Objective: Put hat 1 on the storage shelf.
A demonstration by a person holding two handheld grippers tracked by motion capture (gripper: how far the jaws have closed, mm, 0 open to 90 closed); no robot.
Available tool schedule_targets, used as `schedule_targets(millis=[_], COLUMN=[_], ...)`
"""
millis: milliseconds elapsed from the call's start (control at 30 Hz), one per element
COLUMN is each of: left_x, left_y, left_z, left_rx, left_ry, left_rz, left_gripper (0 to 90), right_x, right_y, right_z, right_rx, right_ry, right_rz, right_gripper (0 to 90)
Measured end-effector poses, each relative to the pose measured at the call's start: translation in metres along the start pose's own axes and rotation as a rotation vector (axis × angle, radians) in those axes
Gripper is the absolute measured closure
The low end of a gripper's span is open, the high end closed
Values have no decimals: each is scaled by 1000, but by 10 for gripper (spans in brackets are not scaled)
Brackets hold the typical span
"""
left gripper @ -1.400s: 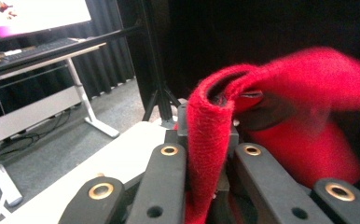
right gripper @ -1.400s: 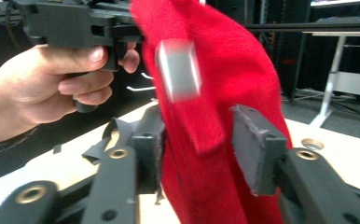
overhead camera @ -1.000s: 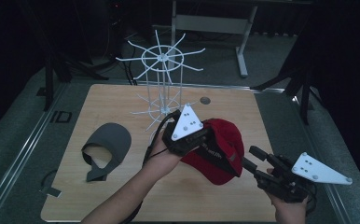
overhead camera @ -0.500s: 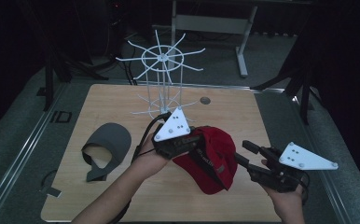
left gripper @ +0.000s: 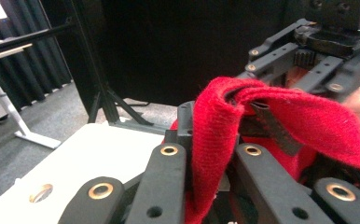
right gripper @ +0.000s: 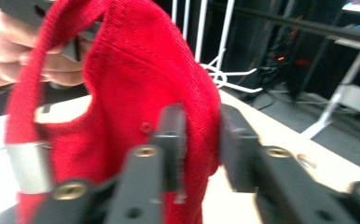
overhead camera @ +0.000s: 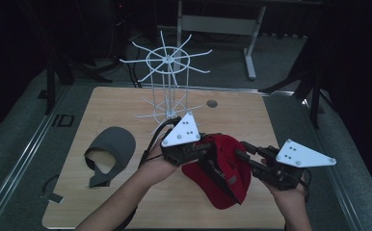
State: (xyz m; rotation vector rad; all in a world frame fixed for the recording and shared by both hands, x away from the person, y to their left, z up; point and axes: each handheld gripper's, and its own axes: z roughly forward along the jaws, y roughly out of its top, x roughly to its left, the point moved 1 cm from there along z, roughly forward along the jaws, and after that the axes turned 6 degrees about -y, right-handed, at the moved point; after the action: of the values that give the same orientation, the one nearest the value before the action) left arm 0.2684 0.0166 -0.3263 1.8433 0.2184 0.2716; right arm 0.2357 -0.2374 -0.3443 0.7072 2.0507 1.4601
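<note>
High view: my left gripper [overhead camera: 208, 149] is clamped on red cap [overhead camera: 225, 171] above wood table [overhead camera: 126, 103]; right gripper [overhead camera: 244, 154] jaws just closing on its fabric. Dark room, wire rack [overhead camera: 167, 84] behind.

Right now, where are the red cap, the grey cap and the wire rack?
red cap [overhead camera: 232, 180]: high view, on its crown.
grey cap [overhead camera: 114, 144]: high view, on its crown.
wire rack [overhead camera: 167, 60]: high view, on its top hub.

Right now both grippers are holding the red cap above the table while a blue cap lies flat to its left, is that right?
Not quite: the cap lying flat is grey, not blue, as the high view shows. The left gripper and right gripper do both grip the red cap above the table.
</note>
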Motion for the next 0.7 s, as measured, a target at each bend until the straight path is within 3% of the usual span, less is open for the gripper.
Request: schedule_targets(millis=[100, 233, 400, 500, 600, 700], left_x=[1, 2, 2, 2, 2, 1], left_y=[-1, -2, -3, -5, -6, -8], left_z=[1, 0, -2, -3, -2, -2], left_rx=[6, -1, -13, -16, -10, -17], left_ry=[2, -1, -11, -29, -47, -51], left_rz=[-2, -1, 9, 1, 1, 5], left_gripper=[867, 866, 864, 862, 857, 847], right_x=[2, 2, 4, 0, -5, -5], right_y=[-1, 0, 2, 3, 4, 6], right_z=[0, -3, -6, -8, -10, -12], right_rx=[-3, -19, -46, -62, -72, -75], right_ry=[16, 45, 115, 140, 137, 119], right_rz=[-16, -18, -27, 5, 41, 45], right_gripper=[869, 878, 879, 881, 883, 883])
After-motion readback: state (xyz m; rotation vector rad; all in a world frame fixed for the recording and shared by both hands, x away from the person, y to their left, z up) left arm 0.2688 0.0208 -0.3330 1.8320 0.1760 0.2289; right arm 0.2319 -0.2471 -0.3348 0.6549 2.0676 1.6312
